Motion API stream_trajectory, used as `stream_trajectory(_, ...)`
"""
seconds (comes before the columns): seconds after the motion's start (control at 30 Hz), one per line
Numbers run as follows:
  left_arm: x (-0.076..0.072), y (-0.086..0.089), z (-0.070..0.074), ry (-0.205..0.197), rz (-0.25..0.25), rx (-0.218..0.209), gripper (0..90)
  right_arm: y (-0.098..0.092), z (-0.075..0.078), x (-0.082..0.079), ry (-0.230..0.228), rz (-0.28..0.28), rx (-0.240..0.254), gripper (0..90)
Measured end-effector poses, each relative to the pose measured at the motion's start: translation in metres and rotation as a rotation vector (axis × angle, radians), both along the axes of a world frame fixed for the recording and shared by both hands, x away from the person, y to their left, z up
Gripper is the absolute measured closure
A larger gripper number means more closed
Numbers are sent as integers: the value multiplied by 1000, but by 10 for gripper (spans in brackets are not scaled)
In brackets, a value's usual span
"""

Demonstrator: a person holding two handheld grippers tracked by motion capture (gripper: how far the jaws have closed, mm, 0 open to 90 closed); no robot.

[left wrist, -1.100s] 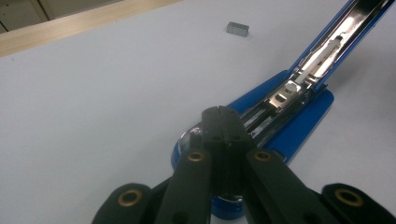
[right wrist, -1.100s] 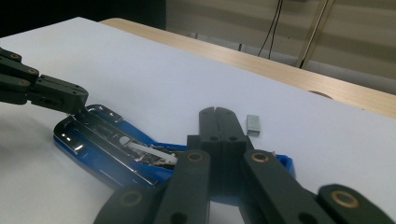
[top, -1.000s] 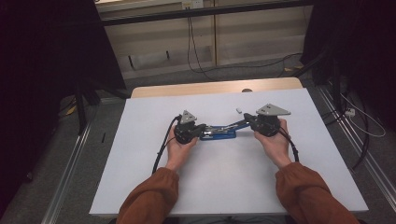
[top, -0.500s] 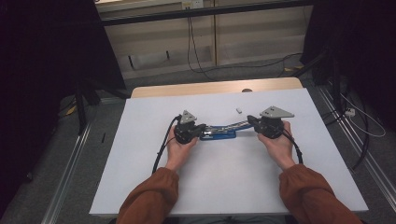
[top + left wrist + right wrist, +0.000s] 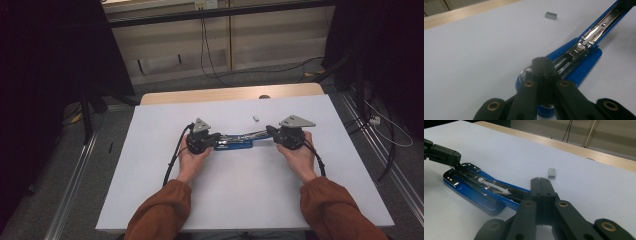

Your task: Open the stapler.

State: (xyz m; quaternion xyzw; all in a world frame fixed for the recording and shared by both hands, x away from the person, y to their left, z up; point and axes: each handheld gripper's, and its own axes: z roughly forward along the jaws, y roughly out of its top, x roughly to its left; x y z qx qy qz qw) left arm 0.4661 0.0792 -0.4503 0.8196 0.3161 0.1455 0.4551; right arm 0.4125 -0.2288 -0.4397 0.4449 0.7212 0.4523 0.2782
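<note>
No writing is legible on the blue stapler, which lies opened out at the center of the white surface. The left gripper and right gripper each have jaws together at opposite stapler ends. 1 staple block lies just beyond; the surface edges are well apart.

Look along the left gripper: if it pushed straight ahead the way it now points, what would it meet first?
Probably the opened blue stapler: the shut left gripper already sits at its near end, pointing along its metal channel.
</note>
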Motion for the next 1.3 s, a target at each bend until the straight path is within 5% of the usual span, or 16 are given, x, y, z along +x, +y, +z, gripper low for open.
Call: stream_trajectory(1.3,0,1,6,-7,-4,-22,900,-2,-11,3,40,15,-11,900)
